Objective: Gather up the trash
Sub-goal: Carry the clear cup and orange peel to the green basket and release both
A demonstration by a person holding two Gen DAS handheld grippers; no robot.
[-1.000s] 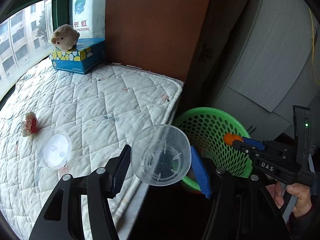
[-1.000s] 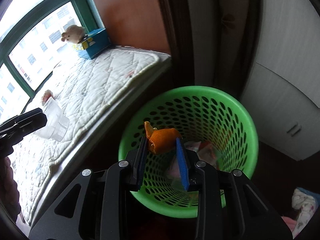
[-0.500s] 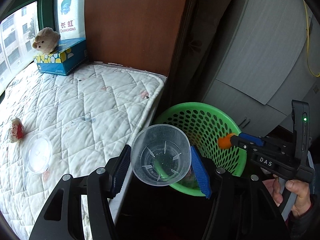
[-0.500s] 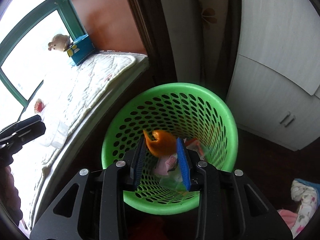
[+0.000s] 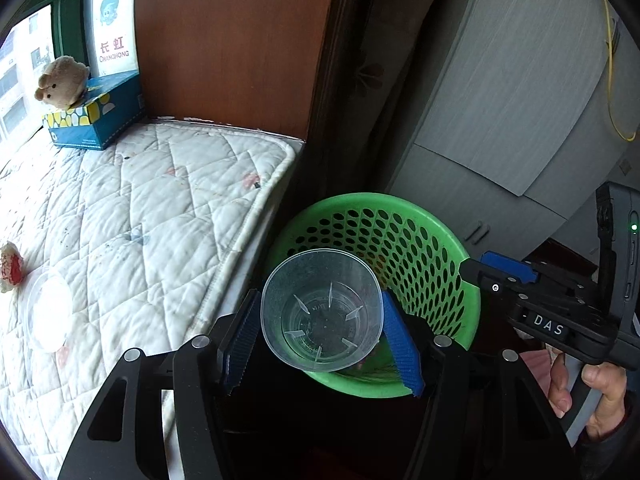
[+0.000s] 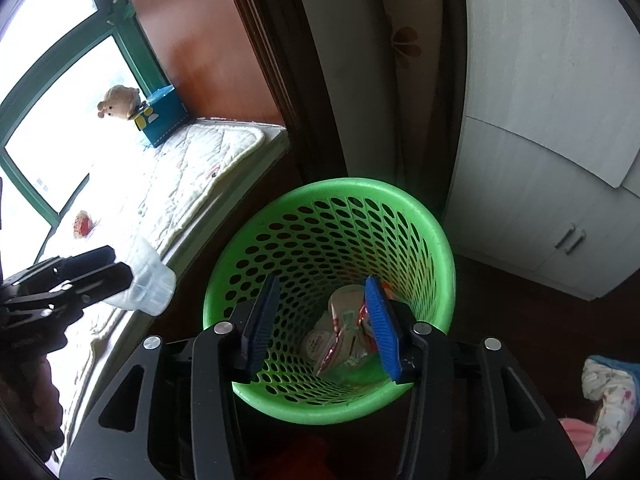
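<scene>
The left tongs (image 5: 320,338) point steeply down at the near rim of the green basket (image 5: 452,248), their two blue pads (image 5: 402,350) clenched on one clear plastic cup (image 5: 320,310), which lies on its side with its mouth toward the camera, over the basket's near-left rim. The right tongs (image 6: 320,326) tilt down the same way, directly above the basket's mouth; their jaws are opening and nothing sits between the pads, so they are released. A person's hand (image 5: 588,396) grips their handle to the right of the basket.

Inside the basket lie several wrappers and a small round lid (image 6: 344,330); the exact number cannot be told.

Left of the basket runs one quilted white mattress (image 5: 132,216). On it, well apart from the basket, lie one clear round lid (image 5: 48,314) and, just beyond it, one crumpled red-and-white scrap (image 5: 10,266). At the mattress's far end, farthest from the basket, stands one blue tissue box (image 5: 96,118) with one plush toy (image 5: 62,80) on top. Behind the basket, to its right, stands a grey cupboard (image 6: 540,184).
</scene>
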